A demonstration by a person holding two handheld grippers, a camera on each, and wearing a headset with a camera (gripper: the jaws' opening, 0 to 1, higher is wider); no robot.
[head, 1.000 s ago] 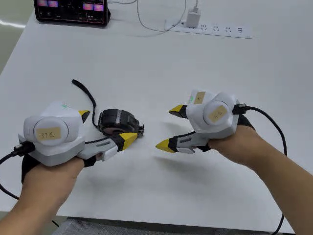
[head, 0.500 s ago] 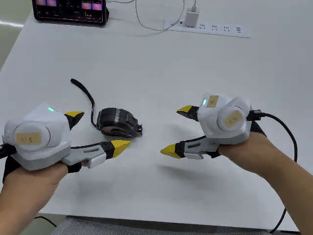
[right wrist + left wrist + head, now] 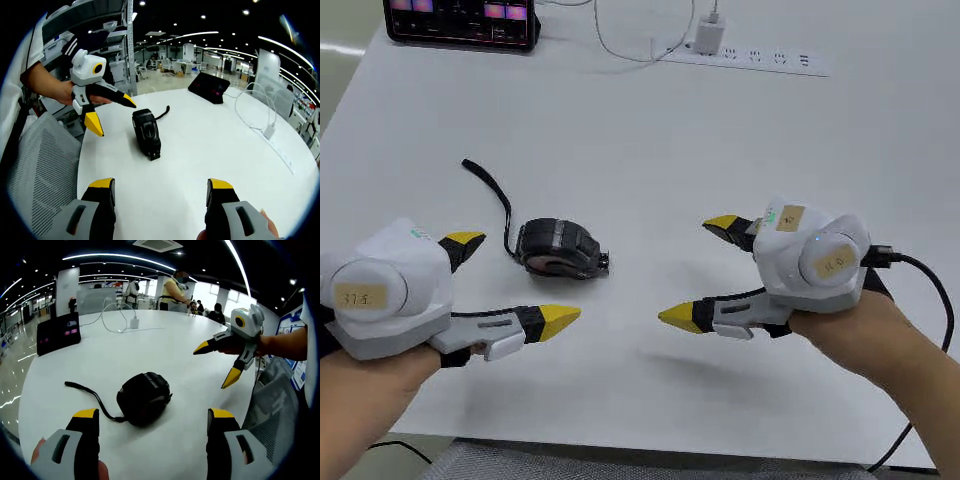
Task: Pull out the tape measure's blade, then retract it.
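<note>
1. We saw the left gripper [image 3: 520, 277] back off the tape measure [image 3: 560, 249] toward the table's [image 3: 620, 120] near edge, jaws apart, empty.
2. The right gripper [image 3: 692, 270] drifted away too, jaws apart, empty.
3. Tape measure lay free, toward the near-left corner, blade in.
4. We judged both withdrawing; the pull was either finished or not begun.

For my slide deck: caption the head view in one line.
Left claw and right claw, both open, flank a black tape measure lying on the white table.
</note>
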